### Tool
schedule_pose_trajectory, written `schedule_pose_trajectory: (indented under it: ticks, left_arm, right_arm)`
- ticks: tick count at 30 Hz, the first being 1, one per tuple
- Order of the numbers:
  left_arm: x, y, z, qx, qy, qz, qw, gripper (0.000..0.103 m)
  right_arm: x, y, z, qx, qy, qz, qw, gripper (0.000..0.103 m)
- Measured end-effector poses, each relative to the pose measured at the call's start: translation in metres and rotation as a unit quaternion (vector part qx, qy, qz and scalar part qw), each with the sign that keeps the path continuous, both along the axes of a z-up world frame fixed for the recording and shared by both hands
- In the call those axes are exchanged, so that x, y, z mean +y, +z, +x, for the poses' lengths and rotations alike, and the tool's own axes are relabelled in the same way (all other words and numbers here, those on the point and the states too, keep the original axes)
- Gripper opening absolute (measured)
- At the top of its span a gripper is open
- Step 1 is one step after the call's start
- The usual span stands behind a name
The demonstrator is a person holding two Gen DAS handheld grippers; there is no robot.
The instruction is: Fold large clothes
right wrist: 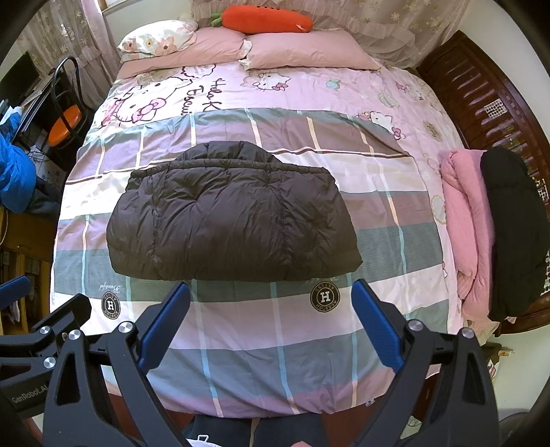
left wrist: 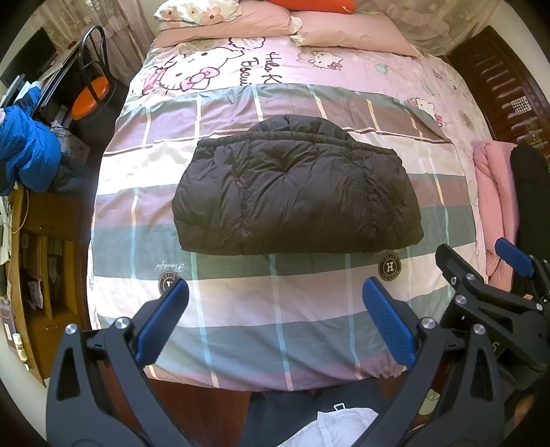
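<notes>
The folded puffy jacket (left wrist: 295, 185) at the bed's (left wrist: 240, 344) centre looks light, soft and slippery; both released claws, left (left wrist: 275, 319) and right (right wrist: 271, 323), should pinch its near-edge corners.

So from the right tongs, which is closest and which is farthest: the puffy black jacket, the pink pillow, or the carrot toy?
In the right wrist view, starting from the right tongs, which are open:
1. The puffy black jacket, folded in the middle of the bed, just ahead of the tongs.
2. The pink pillow, at the head of the bed.
3. The carrot toy, behind the pillows, farthest.
</notes>
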State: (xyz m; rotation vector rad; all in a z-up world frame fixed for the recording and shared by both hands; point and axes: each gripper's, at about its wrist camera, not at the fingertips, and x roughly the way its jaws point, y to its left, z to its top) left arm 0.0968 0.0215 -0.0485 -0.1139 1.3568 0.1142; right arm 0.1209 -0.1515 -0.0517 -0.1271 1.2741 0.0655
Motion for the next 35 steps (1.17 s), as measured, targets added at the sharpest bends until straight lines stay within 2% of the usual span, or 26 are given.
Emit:
schedule_pose_trajectory:
  ticks: [17, 25, 35]
  left_arm:
    - [0.003, -0.005, 0.0, 0.005, -0.017, -0.001, 0.9998, 0.101]
    - [-0.002, 0.001, -0.001, -0.015, -0.043, 0.017, 0.9988, 0.101]
    - [0.003, -0.014, 0.0, 0.01, -0.033, 0.001, 0.9994, 0.101]
  right_arm:
    - [-0.001, 0.002, 0.001, -0.001, -0.003, 0.0, 1.0, 0.095]
    - [-0.003, 0.002, 0.003, -0.001, -0.003, -0.001, 1.0, 0.095]
    - [-0.005, -0.001, 0.002, -0.004, -0.012, 0.004, 1.0, 0.095]
